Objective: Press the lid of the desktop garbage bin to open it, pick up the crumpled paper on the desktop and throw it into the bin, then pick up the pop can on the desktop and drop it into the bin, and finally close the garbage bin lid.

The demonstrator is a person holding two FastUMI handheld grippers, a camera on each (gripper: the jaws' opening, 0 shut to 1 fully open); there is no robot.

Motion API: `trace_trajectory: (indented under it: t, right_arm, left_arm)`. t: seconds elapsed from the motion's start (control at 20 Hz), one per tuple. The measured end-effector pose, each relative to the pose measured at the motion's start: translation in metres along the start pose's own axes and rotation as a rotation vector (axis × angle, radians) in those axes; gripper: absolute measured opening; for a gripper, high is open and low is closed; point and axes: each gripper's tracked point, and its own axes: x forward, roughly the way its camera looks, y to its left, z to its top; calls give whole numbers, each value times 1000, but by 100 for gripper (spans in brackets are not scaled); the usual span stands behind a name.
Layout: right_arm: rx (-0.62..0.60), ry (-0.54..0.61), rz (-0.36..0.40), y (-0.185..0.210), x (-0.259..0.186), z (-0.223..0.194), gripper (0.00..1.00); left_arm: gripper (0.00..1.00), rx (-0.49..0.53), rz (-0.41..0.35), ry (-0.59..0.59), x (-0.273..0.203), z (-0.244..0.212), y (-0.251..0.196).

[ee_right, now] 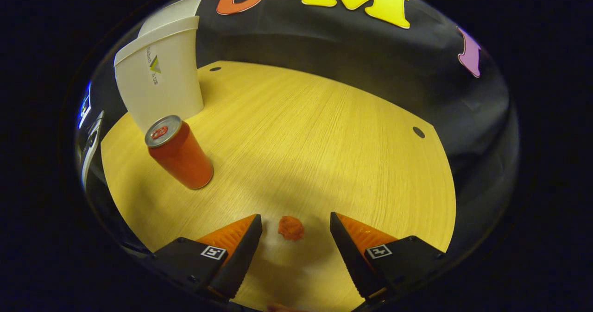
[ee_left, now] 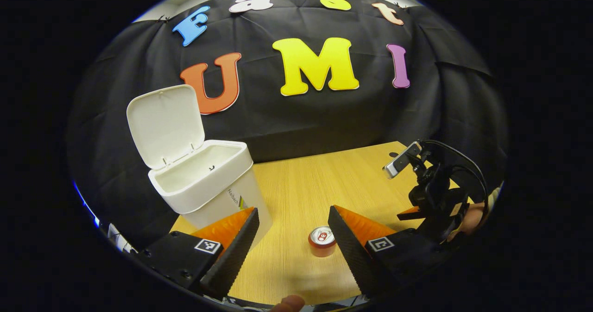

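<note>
- Your left gripper (ee_left: 293, 231) hangs above the wooden desktop (ee_left: 319, 177) with its jaws released, gripping nothing
- In the left gripper view the pop can (ee_left: 322, 240) stands upright on the desktop between your fingers, close to the right-hand one and touching neither
- The garbage bin (ee_left: 211, 187) stands at the desktop's left edge near the back, just beyond your left-hand finger; its lid (ee_left: 166, 124) is swung up and back on its hinge, and the part of the interior you can see holds nothing
- Your right gripper (ee_right: 295, 231) is lowered close to the desktop (ee_right: 324, 131) with its jaws released; the crumpled paper (ee_right: 291, 227) lies on the surface between the fingertips, nearer the left-hand one, with a gap on both sides
- In the right gripper view the pop can (ee_right: 179, 152) stands upright just in front of the bin (ee_right: 160, 87), well apart from the paper
- In the left gripper view your right gripper (ee_left: 435, 201) shows at the desktop's right edge, with a hand (ee_left: 475, 217) behind it and a small camera mounted on top; whether its jaws are apart cannot be told from there
</note>
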Motion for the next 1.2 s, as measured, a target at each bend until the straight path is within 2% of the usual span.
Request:
trace_trajectory:
  t: [0.1,0.3,0.35,0.5,0.55,0.65,0.85,0.95,1.0,1.1,1.15,1.2]
  right_arm:
    - [12,45,-4,1,8,-8,94]
    - [82,152,-3,-3,15,-23,83]
    - [99,180,-1,-3,15,-25,76]
    - [103,201,13,-5,14,-21,72]
    - [92,206,-5,-8,17,-21,72]
    - [96,225,7,-2,20,-22,49]
    - [92,240,11,3,23,-19,49]
    - [93,239,11,5,22,-16,52]
    - [91,239,21,8,24,-15,49]
    - [75,256,31,12,31,-17,49]
    - [83,248,34,13,30,-14,43]
    - [75,244,39,14,30,-13,42]
  left_arm:
    - [99,-18,-7,12,-3,2,0]
    - [99,-45,-3,23,-7,-5,4]
    - [99,-46,-1,24,-9,-7,4]
    - [99,-47,-7,28,-8,-8,3]
    - [99,-50,-11,28,-10,-9,3]
    - [99,-58,-21,30,-11,-10,1]
    - [99,-62,-24,39,-13,-14,2]
    - [99,-63,-22,47,-14,-18,2]
    - [99,-63,-19,51,-15,-19,3]
    - [99,-65,-13,65,-17,-24,5]
    - [99,-66,-8,70,-18,-27,6]
    - [99,-68,-6,73,-20,-29,8]
